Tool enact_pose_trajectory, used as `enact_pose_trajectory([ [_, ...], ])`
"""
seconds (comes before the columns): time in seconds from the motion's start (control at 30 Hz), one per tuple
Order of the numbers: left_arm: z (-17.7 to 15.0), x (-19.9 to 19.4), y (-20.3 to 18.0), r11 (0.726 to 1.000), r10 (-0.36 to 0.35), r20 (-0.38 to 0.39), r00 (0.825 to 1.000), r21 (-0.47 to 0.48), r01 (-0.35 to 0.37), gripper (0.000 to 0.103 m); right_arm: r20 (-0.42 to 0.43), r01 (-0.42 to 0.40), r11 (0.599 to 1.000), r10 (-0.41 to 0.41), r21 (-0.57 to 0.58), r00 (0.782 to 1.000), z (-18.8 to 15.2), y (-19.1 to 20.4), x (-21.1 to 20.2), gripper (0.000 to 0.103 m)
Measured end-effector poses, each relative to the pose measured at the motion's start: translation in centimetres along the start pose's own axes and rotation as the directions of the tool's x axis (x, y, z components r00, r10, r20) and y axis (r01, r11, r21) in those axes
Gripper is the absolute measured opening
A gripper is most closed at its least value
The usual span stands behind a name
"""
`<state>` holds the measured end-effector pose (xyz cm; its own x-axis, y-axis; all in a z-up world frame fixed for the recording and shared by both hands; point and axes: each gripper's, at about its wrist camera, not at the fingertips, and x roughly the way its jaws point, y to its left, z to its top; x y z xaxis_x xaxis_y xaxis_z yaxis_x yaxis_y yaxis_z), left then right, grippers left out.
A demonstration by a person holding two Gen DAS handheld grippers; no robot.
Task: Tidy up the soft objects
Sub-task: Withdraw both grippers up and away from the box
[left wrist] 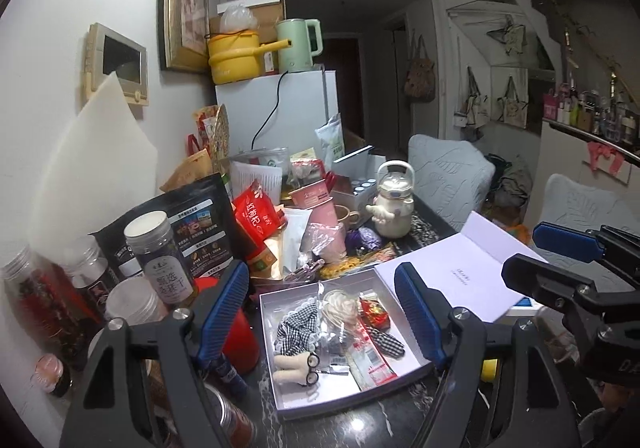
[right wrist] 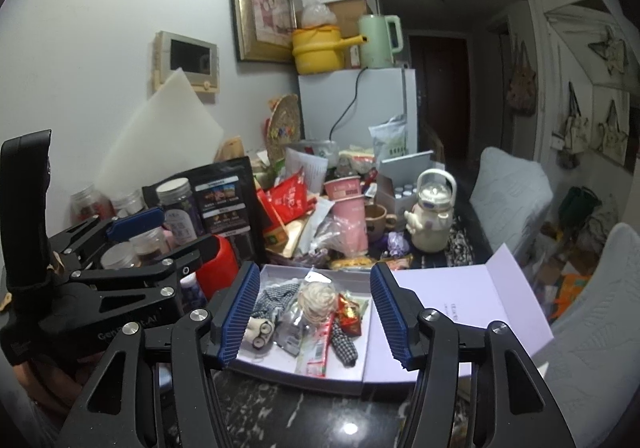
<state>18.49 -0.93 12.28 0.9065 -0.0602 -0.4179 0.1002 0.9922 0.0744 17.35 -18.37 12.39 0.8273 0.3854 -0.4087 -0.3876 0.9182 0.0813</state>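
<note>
Cluttered dark tabletop [right wrist: 304, 408] carries an open box [left wrist: 280, 388] of soft objects; both grippers' jaws hang released, empty.

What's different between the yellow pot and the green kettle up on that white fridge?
The yellow pot is squat and wide with a long straight handle; the green kettle is tall and narrow with a loop handle. A black cord runs down from the kettle, none visibly from the pot. Both sit on the fridge.
</note>
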Motion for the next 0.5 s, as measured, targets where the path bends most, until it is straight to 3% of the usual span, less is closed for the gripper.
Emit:
enact_pose_trajectory([
  [0.13, -0.8, -1.5, -0.1, 1.0, -0.029, -0.004, 1.0, -0.007, 0.029, 0.077, 0.023, 0.015, 1.0, -0.015, -0.008, 1.0, -1.0, 0.7, -2.2, 0.062],
  [0.23, -1.6, -2.7, -0.2, 0.999, -0.038, 0.001, 0.999, -0.008, 0.038, 0.083, 0.03, 0.032, 0.999, -0.032, -0.017, 0.999, -1.9, 1.3, -3.6, 0.065],
  [0.5, -4.1, -5.0, 0.0, 0.999, -0.052, -0.024, 0.998, -0.015, 0.052, 0.083, 0.023, 0.065, 0.998, -0.065, 0.002, 0.998, -4.7, 2.3, -5.8, 0.07],
])
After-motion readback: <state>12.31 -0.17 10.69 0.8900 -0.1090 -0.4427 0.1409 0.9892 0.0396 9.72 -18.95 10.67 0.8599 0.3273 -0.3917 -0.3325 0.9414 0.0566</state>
